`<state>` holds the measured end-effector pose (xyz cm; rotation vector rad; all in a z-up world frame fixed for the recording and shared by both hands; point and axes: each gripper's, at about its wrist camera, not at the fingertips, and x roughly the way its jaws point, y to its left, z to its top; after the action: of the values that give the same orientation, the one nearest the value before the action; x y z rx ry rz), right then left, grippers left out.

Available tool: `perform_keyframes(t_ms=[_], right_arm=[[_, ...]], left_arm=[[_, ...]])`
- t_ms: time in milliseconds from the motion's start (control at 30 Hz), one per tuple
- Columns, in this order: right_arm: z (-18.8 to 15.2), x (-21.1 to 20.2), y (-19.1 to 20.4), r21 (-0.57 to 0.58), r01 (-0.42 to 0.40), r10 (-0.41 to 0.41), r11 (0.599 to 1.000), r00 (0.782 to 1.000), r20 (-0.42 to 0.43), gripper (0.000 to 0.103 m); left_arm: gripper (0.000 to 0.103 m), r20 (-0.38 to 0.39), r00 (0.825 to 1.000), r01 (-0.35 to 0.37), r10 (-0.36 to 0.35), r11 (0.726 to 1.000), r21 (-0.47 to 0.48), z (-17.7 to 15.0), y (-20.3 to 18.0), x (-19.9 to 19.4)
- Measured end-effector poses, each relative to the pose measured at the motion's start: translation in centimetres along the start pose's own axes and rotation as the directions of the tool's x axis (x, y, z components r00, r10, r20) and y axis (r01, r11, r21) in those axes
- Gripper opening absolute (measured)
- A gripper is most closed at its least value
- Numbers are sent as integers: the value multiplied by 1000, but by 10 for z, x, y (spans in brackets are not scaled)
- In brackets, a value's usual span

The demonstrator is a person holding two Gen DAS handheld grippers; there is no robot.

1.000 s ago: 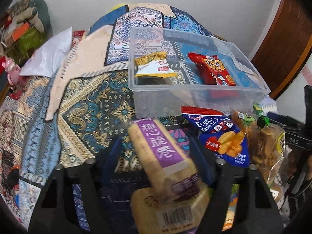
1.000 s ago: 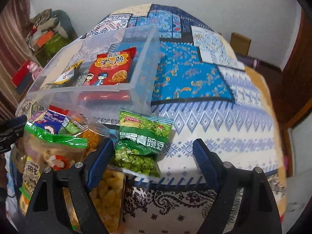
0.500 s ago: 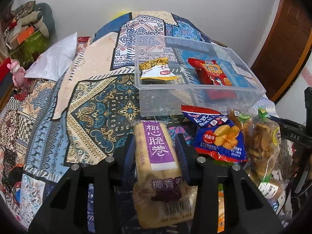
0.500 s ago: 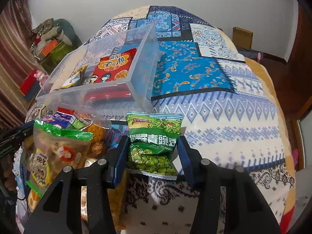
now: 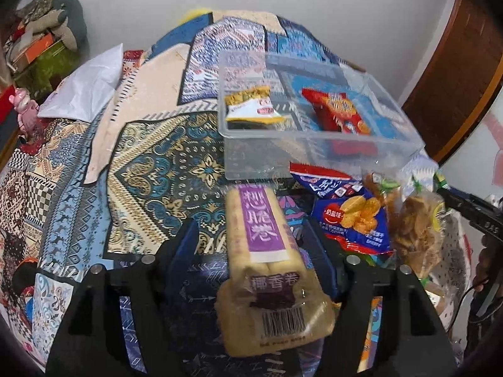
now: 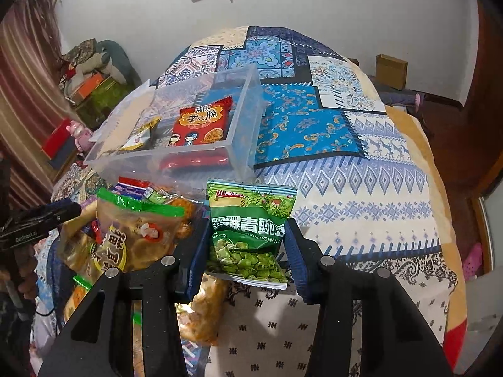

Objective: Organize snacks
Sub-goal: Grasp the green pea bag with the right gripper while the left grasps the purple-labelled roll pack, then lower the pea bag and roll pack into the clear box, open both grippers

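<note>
Green-pea packet (image 6: 250, 235), "青豌豆" label

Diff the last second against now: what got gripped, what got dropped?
Right tongs closed from wide open onto the green pea packet and lifted it slightly. Left tongs pinched the purple-label roll pack, and their jaws are now opening, pads clear of it. Unchanged: clear bin with its red packet and yellow packet.
</note>
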<state>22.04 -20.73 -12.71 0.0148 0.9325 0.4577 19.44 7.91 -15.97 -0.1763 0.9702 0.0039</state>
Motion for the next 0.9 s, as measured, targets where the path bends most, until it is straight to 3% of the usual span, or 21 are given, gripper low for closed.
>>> perform_keyframes(t_ms=[133, 200, 400, 633, 900], right_arm=[[-1, 3, 0, -3, 1, -1, 1000, 1000, -7, 43], [-1, 3, -1, -2, 0, 0, 1000, 1000, -5, 43], [-1, 0, 2, -14, 3, -3, 1000, 1000, 4, 43], [9, -12, 11, -32, -6, 8, 999, 999, 46, 43], [35, -20, 33, -82, -26, 35, 996, 994, 108, 43]], left_arm=[[65, -33, 999, -22, 22, 1000, 21, -2, -5, 21], [45, -39, 999, -32, 33, 999, 23, -3, -5, 28], [45, 0, 999, -40, 40, 999, 21, -7, 0, 23], [45, 68, 997, -46, 44, 999, 22, -12, 7, -17], [45, 184, 983, -19, 18, 1000, 5, 15, 6, -57]])
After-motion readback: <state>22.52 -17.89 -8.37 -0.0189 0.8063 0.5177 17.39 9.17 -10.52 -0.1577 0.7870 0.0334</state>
